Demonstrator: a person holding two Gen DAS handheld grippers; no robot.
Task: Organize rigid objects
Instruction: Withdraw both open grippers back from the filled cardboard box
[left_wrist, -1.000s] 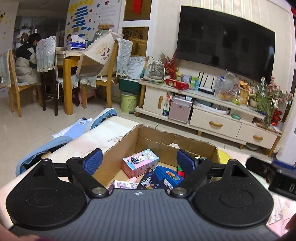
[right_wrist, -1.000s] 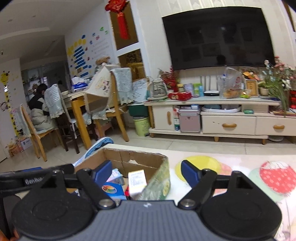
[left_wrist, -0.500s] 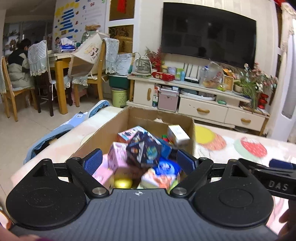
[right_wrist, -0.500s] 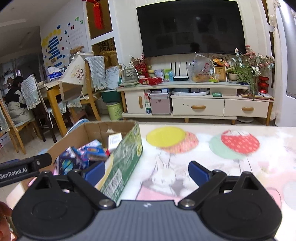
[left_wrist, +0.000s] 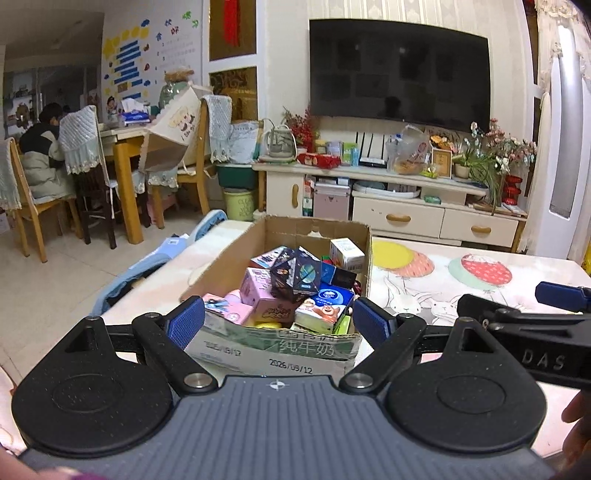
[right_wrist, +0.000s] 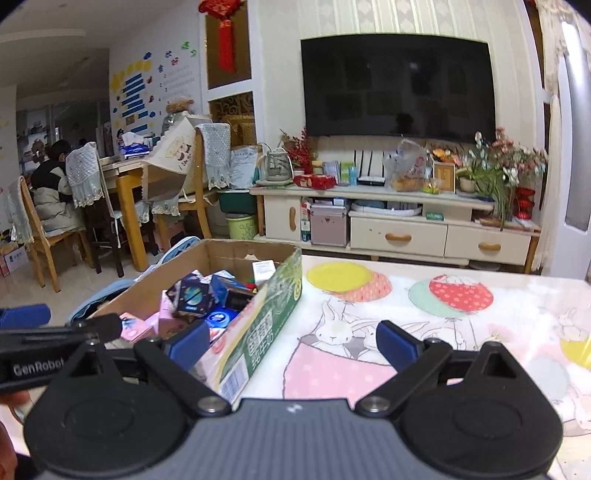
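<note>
**Box filled, both grippers empty**

On the bench (right_wrist: 461, 325), which is covered in a cloth printed with rabbits and balloons, stands the open brown cardboard box (left_wrist: 314, 229) with green print on its outer walls. It is heaped with small rigid things: a dark faceted star-patterned puzzle cube (left_wrist: 295, 273) on top of the pile, pink cartons (left_wrist: 258, 291) beside and below it, a white carton (left_wrist: 345, 254) toward the box's far right corner, and a blue-and-white carton with a cartoon bear (left_wrist: 325, 306) at the near right.

The left gripper (left_wrist: 277, 323) faces the box's near wall with its blue pads spread apart; nothing lies between them and they touch neither the wall nor the contents. The right gripper (right_wrist: 291, 339) sits at the box's right side, its jaws standing wide and empty, one pad over the box's near right corner and the other over bare cloth.

As far as these views reach, the cloth right of the box carries no loose item, so the gathering looks largely done. What may remain is tidying the heap, which rises near the rim, or collecting pieces outside the views; that cannot be told from here.
</note>
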